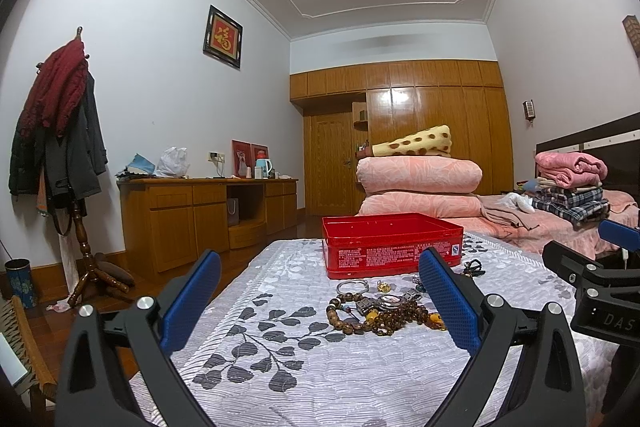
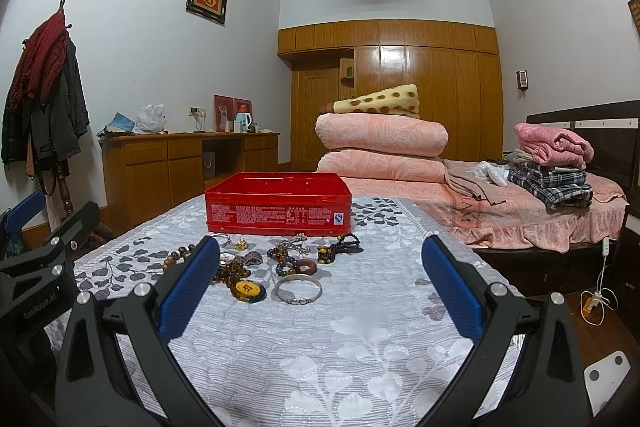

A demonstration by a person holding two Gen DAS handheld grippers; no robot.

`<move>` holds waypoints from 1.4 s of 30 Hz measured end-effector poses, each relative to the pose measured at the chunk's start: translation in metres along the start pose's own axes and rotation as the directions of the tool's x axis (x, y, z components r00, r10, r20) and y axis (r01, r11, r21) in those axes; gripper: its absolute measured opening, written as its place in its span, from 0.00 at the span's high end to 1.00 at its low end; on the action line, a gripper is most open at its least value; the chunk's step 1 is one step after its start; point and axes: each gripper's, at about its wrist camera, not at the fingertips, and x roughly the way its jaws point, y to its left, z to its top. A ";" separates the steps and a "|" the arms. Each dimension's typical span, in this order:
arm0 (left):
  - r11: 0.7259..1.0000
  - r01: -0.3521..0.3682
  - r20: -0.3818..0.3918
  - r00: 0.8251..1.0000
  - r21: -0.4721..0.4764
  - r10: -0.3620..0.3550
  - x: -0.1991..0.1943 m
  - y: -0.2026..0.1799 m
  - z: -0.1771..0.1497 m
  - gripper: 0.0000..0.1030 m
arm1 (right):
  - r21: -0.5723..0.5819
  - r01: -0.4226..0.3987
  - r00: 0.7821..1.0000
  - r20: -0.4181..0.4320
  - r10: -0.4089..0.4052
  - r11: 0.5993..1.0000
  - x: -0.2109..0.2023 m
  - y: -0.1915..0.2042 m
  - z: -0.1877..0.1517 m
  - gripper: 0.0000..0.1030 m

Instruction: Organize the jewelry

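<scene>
On the grey leaf-patterned bedspread (image 1: 320,367), in the left wrist view, the left gripper (image 1: 320,301) hangs with its blue fingers spread wide and nothing between them. Ahead lies the jewelry heap (image 1: 384,311), wooden bead strings tangled with a watch and a silver bangle. Just behind the heap stands the open red tin (image 1: 390,245). The right gripper (image 1: 600,267) juts in from the right edge, close beside the heap. Folded pink quilts (image 1: 420,183) are stacked beyond the tin, and a coat rack (image 1: 60,147) stands far left.

From the right wrist view, the right gripper (image 2: 320,283) is also spread and empty. A silver bangle (image 2: 298,291) and a yellow pendant (image 2: 248,291) lie nearest, between its fingers, with more beads (image 2: 340,247) strewn in front of the tin (image 2: 278,203). Its left finger (image 2: 188,291) covers part of the heap.
</scene>
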 end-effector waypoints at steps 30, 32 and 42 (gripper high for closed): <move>1.000 0.001 -0.002 1.000 -0.001 -0.001 0.001 0.003 0.001 0.06 | 0.000 0.000 1.000 0.000 0.000 1.000 -0.001 0.001 0.000 0.05; 1.000 0.001 -0.002 1.000 -0.001 -0.001 0.001 0.003 0.001 0.06 | 0.000 0.000 1.000 0.000 0.000 1.000 -0.001 0.001 0.000 0.05; 1.000 0.000 -0.008 1.000 0.001 0.000 0.001 0.005 0.000 0.06 | -0.003 -0.001 1.000 -0.018 0.001 1.000 0.002 -0.001 -0.003 0.05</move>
